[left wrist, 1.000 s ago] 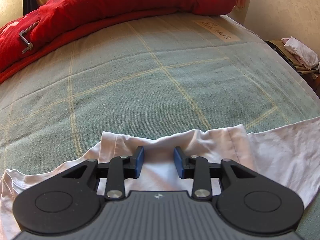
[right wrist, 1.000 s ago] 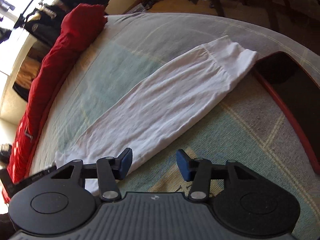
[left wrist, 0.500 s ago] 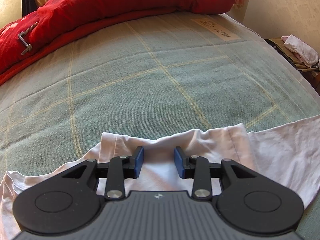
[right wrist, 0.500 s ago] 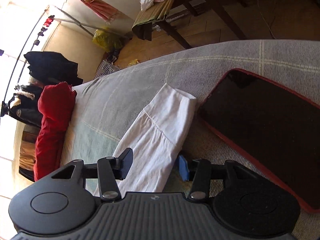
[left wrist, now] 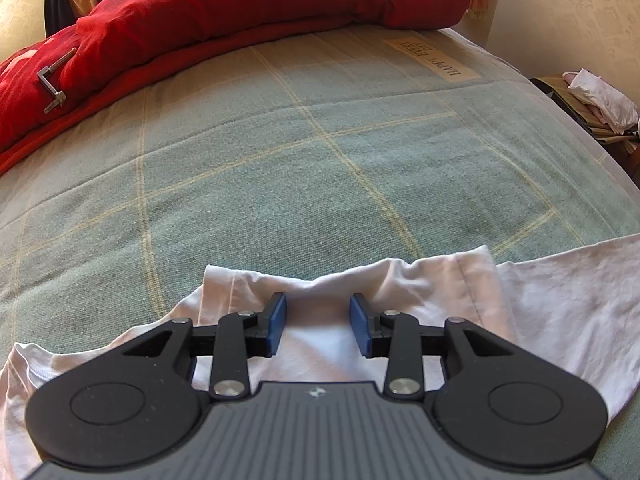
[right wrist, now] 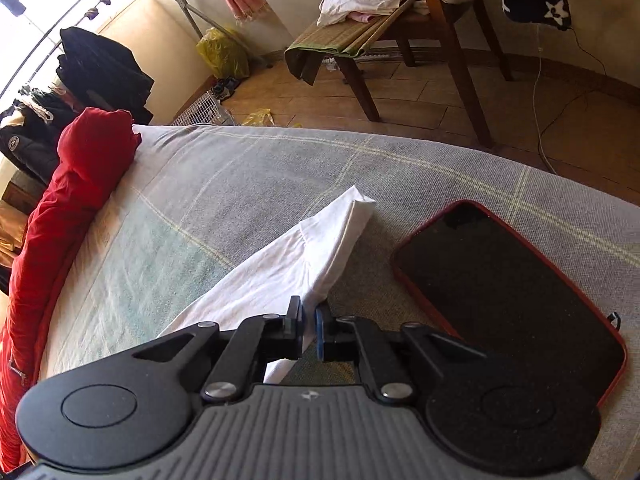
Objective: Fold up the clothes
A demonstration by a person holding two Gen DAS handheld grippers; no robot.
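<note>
A white long-sleeved shirt (left wrist: 532, 300) lies on the green checked bedspread (left wrist: 280, 168). My left gripper (left wrist: 318, 324) is open, low over the shirt's collar area, with white cloth between its blue pads but not pinched. In the right wrist view the shirt's sleeve (right wrist: 296, 264) stretches across the bed, its cuff end raised off the bedspread. My right gripper (right wrist: 308, 330) is shut on the sleeve's near edge close to the cuff.
A red duvet (left wrist: 220, 12) is bunched along the far side of the bed. A phone in a red case (right wrist: 508, 292) lies on the bedspread just right of the sleeve. Beyond the bed's edge stand a wooden chair (right wrist: 408, 28) with clothes and a clothes rack.
My right gripper has travelled along the sleeve towards the cuff and closed on it, lifting the cuff end. The left gripper has stayed in place, open.
</note>
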